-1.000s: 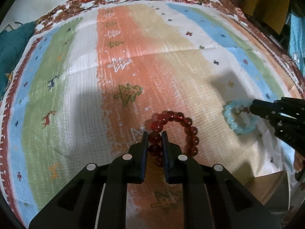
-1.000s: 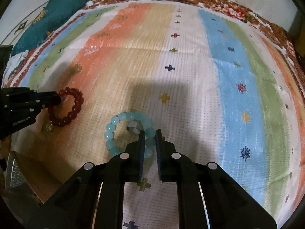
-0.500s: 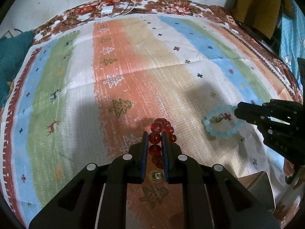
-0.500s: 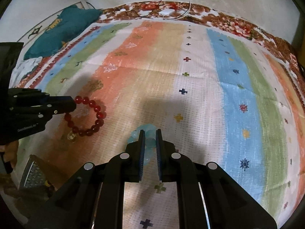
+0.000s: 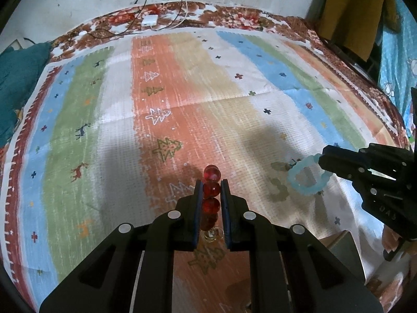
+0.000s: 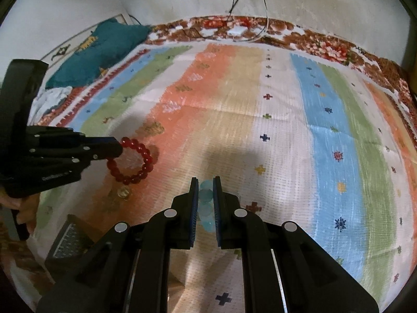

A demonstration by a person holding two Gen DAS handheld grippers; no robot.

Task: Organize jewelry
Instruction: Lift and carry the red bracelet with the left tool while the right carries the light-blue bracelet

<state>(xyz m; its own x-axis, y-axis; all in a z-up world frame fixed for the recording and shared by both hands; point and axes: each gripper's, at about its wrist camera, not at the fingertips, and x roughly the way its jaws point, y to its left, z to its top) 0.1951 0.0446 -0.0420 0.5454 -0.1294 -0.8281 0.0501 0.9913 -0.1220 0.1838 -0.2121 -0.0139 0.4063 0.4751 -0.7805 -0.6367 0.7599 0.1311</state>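
Note:
My left gripper (image 5: 211,185) is shut on a red bead bracelet (image 5: 211,190) and holds it edge-on above the striped cloth (image 5: 234,120); a small gold charm (image 5: 212,234) hangs from it. The right wrist view shows this bracelet (image 6: 135,161) as a hanging ring at the left gripper (image 6: 118,148). My right gripper (image 6: 206,185) is shut on a light blue bead bracelet (image 6: 204,203), lifted off the cloth (image 6: 286,135). The left wrist view shows it (image 5: 307,177) hanging from the right gripper (image 5: 324,157).
A dark box with a grated face (image 6: 69,237) sits at the near edge, also seen in the left wrist view (image 5: 344,245). A teal cushion (image 6: 101,49) lies far left. A white charger with cables (image 5: 149,20) lies at the far edge by the wall.
Both grippers have lifted their bracelets off the cloth. The bracelets lay flat a second ago and now hang from the jaws. Both views have pulled back and up.

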